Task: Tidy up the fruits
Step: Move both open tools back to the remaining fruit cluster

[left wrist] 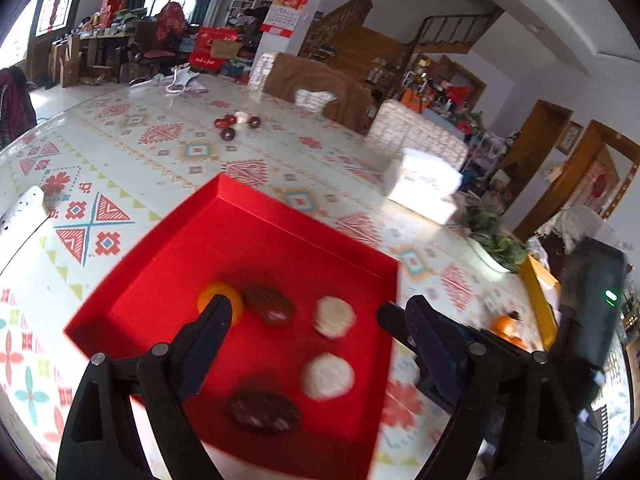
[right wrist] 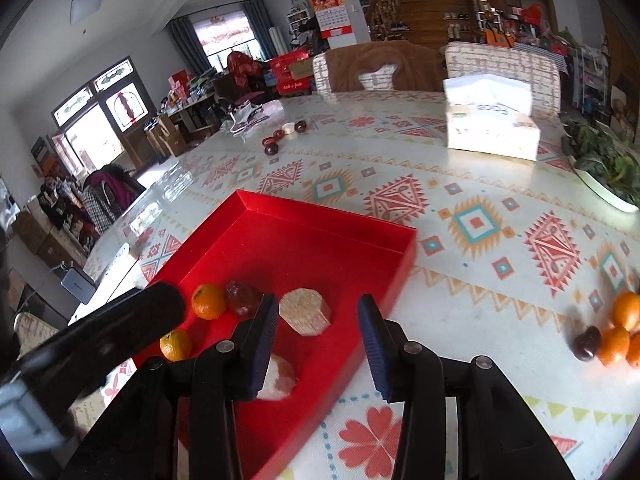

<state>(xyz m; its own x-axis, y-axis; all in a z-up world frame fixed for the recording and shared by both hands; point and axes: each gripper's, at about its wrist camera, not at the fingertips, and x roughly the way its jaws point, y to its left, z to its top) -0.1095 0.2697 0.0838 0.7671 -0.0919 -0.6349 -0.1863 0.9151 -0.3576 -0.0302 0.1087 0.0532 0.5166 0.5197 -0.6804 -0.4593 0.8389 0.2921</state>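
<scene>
Red tray (left wrist: pixel 168 240) rims bound the fruit; left gripper (left wrist: pixel 306 308) fingers wide, right gripper (right wrist: pixel 318 316) fingers narrower, both empty.

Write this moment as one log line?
left gripper: open, empty | right gripper: open, empty | red tray: holds fruit | oranges: on table

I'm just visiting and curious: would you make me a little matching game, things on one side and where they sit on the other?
Things:
1. pale round cakes
2. white tissue box
3. loose pile of orange tangerines
4. leafy green plant

Places:
A. far right edge of the patterned table, in a white dish
B. inside the shallow red tray
C. on the tablecloth right of the tray, beside a dark fruit
D. far side of the table, near the chairs

Pairs: 1-B, 2-D, 3-C, 4-A
</scene>
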